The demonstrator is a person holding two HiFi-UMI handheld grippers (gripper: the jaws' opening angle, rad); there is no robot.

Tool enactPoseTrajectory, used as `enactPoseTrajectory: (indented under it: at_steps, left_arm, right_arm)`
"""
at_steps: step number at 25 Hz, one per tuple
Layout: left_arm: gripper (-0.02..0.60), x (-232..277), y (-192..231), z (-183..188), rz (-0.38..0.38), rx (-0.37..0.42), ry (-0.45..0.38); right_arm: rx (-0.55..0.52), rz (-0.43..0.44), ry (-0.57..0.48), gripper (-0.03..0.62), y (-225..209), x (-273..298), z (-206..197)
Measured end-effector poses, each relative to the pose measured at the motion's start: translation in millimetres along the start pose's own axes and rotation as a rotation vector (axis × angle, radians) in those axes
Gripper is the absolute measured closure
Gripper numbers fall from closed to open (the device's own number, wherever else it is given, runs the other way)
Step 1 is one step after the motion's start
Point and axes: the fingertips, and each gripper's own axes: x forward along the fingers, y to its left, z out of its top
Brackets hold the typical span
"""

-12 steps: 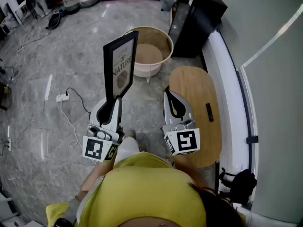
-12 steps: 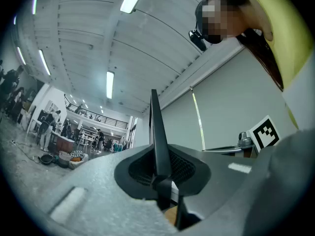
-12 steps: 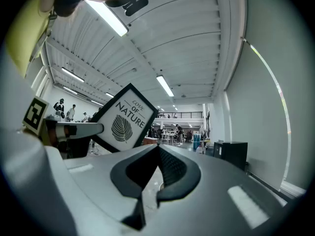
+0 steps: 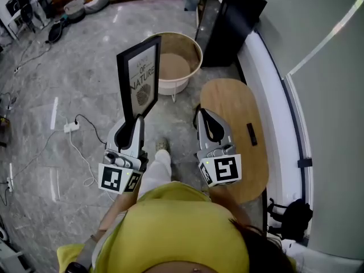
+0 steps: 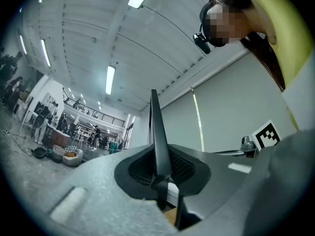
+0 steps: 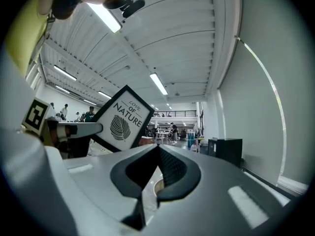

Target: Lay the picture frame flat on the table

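Observation:
The black picture frame (image 4: 139, 78) with a leaf print stands upright in the air over the floor, left of the table. My left gripper (image 4: 136, 118) is shut on its lower edge. In the left gripper view the frame (image 5: 156, 136) shows edge-on, pinched between the jaws of my left gripper (image 5: 160, 181). The oval wooden table (image 4: 233, 112) lies to the right. My right gripper (image 4: 202, 111) hovers at the table's left edge, shut and empty. In the right gripper view the frame's face (image 6: 120, 124) appears at the left, beyond my shut right gripper (image 6: 157, 154).
A small black object (image 4: 251, 134) lies on the table. A round basket (image 4: 173, 67) stands on the floor beyond the frame, and a black cabinet (image 4: 227, 21) behind the table. A power strip with a white cable (image 4: 71, 127) lies on the floor at the left.
The frame and both grippers have shifted slightly left in the head view. A foot of the person now shows on the floor between the grippers. Both grips are unchanged.

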Motion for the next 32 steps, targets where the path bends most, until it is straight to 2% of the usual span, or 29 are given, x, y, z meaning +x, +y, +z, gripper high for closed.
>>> enactPoseTrajectory:
  at_steps: [11, 14, 19, 26, 32]
  left_arm:
    - [0.534, 111.6, 92.8, -29.4, -0.023, -0.011, -0.014]
    - [0.535, 139.0, 117.1, -35.8, -0.044, 0.012, -0.016]
    - [0.535, 181.2, 150.3, -43.6, -0.063, -0.013, -0.028]
    - [0.534, 245.5, 177.7, -57.9, -0.075, -0.052, 0.011]
    - [0.534, 259.8, 187.5, -73.2, -0.057, -0.07, 0.013]
  right_arm:
    - [0.011, 0.014, 0.05, 0.594, -42.4, 150.5, -20.8]
    - [0.014, -0.002, 0.058, 0.594, -55.8, 181.8, -25.8]
    - [0.021, -0.028, 0.08, 0.593, -68.5, 227.5, -40.6]
    - [0.019, -0.057, 0.13, 0.594, -106.8, 278.0, -46.3]
    - [0.023, -0.043, 0.13, 0.594, -119.7, 301.1, -59.8]
